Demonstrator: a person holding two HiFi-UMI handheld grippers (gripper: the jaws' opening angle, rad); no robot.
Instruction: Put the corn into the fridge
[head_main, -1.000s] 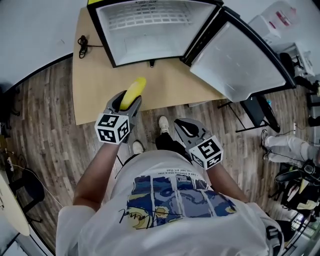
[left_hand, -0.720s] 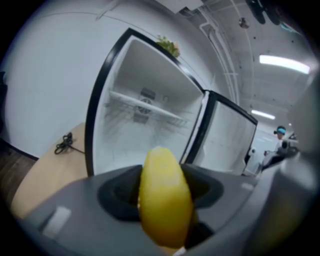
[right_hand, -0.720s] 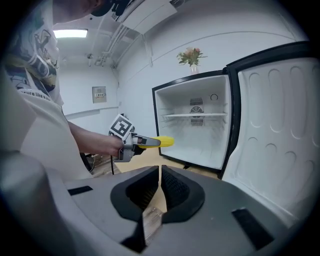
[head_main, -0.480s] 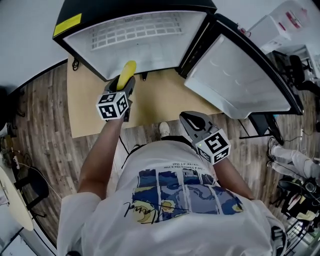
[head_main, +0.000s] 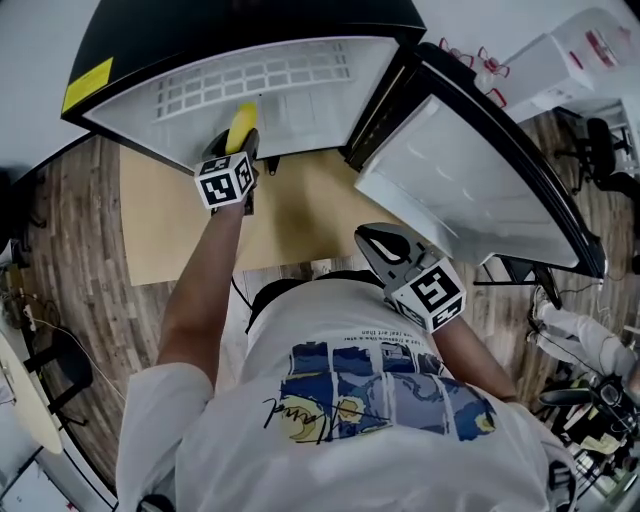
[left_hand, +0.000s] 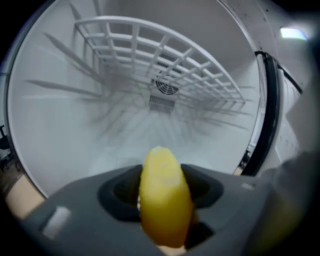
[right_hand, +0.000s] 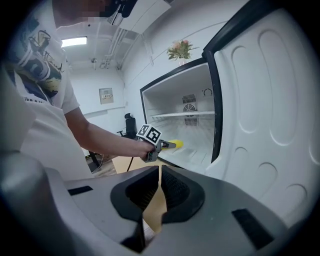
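Observation:
The yellow corn (head_main: 241, 122) sticks out forward from my left gripper (head_main: 238, 142), which is shut on it. In the left gripper view the corn (left_hand: 165, 200) fills the gap between the jaws and points into the white inside of the fridge (left_hand: 125, 145), below its wire shelf (left_hand: 165, 60). The right gripper view shows the left gripper (right_hand: 167, 145) at the fridge's lower front edge, with the corn (right_hand: 176, 144) just inside. My right gripper (head_main: 372, 240) hangs back near my body, its jaws (right_hand: 160, 192) shut with nothing between them.
The fridge's door (head_main: 470, 170) stands wide open to the right. The fridge sits on a tan board (head_main: 290, 220) laid on the wooden floor (head_main: 70, 230). A fan grille (left_hand: 164, 89) is on the back wall inside. Chairs and clutter stand at far right.
My left gripper has carried the corn forward from over the tan board to the fridge's opening. The right gripper has followed a little, still shut. The fridge now looks nearer.

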